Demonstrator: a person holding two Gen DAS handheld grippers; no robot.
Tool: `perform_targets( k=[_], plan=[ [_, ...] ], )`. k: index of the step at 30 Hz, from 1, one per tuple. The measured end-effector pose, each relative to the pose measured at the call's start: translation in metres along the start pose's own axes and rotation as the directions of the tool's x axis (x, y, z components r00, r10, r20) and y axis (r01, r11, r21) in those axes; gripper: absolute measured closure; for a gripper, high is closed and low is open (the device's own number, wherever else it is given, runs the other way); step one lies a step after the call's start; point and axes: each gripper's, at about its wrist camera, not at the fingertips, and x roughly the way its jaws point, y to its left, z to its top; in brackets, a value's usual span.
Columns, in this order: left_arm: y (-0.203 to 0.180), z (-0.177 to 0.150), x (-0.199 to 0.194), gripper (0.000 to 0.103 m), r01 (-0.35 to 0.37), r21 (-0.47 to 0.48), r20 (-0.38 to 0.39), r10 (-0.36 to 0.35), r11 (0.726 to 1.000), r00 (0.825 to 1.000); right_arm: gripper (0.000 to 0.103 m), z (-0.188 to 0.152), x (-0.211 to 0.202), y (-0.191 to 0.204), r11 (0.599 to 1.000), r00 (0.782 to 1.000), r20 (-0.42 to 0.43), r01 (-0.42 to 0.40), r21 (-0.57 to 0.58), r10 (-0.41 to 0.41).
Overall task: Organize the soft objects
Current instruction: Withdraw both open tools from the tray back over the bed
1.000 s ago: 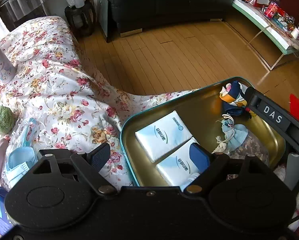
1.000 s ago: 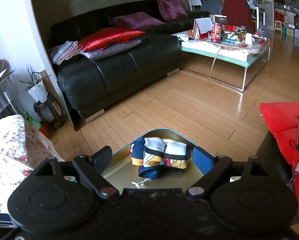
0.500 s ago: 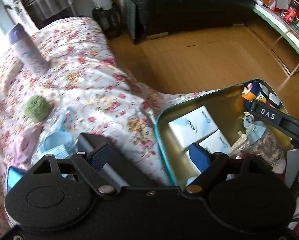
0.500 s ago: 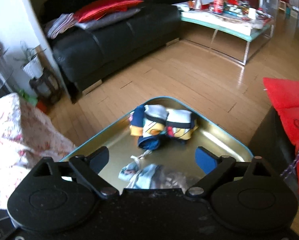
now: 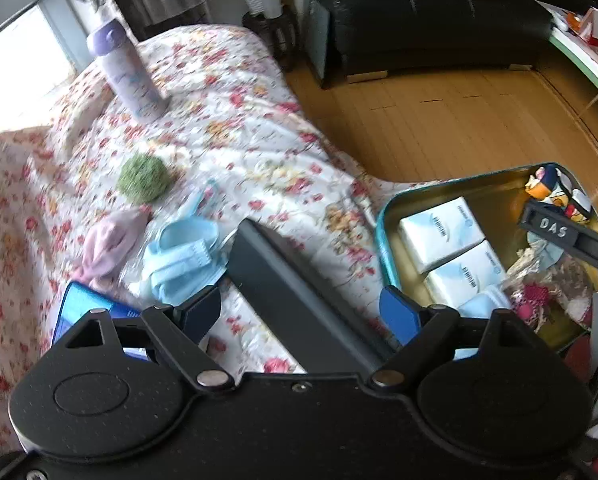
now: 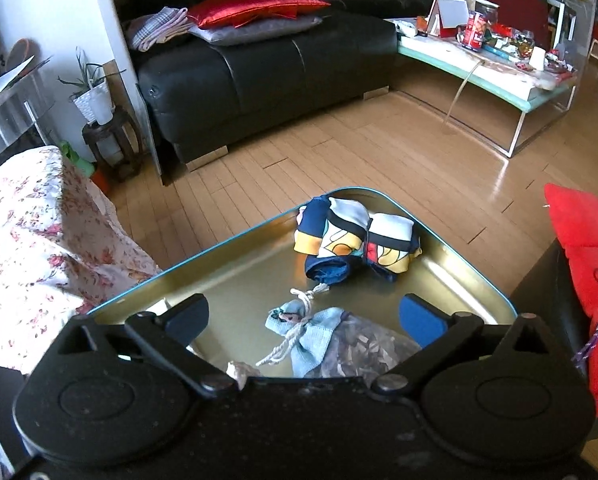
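a: what does the left wrist view give that the right one lacks?
b: the floral cover (image 5: pixel 235 128) with the loose soft things: a green fuzzy ball (image 5: pixel 142 178), a pink cloth (image 5: pixel 109 242) and pale blue slippers (image 5: pixel 181 254) just beside it. a purple bottle (image 5: pixel 125 68) stands upright further back. two white tissue packs (image 5: pixel 453 248) lie side by side in the tin tray (image 5: pixel 383 248).
a: and the right wrist view?
b: the tray's far end: a rolled patterned cloth (image 6: pixel 357 240), and a blue drawstring pouch (image 6: pixel 319 334) nearer the camera. sofa (image 6: pixel 259 68) and coffee table (image 6: pixel 491 76) behind.
a: jaws?
b: left gripper (image 5: pixel 301 312) apart, empty, over a dark flat slab (image 5: pixel 295 292) that blocks the cover. right gripper (image 6: pixel 303 314) apart too, above the pouch.
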Motion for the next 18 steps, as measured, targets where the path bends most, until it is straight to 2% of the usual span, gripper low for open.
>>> perform_targets(
  k=[9, 18],
  plan=[
    [0.02, -0.017, -0.006, 0.02, -0.044, -0.035, 0.009, 0.044, 0.998, 0.999, 0.0, -0.004, -0.001, 0.003, 1.0, 1.0, -0.015, -0.022, 0.003, 0.022],
    [0.05, -0.033, -0.011, 0.02, -0.072, -0.115, 0.001, 0.072, 0.991, 0.997, 0.0, -0.008, -0.005, 0.008, 1.0, 1.0, -0.007, -0.016, -0.021, 0.016]
  ],
)
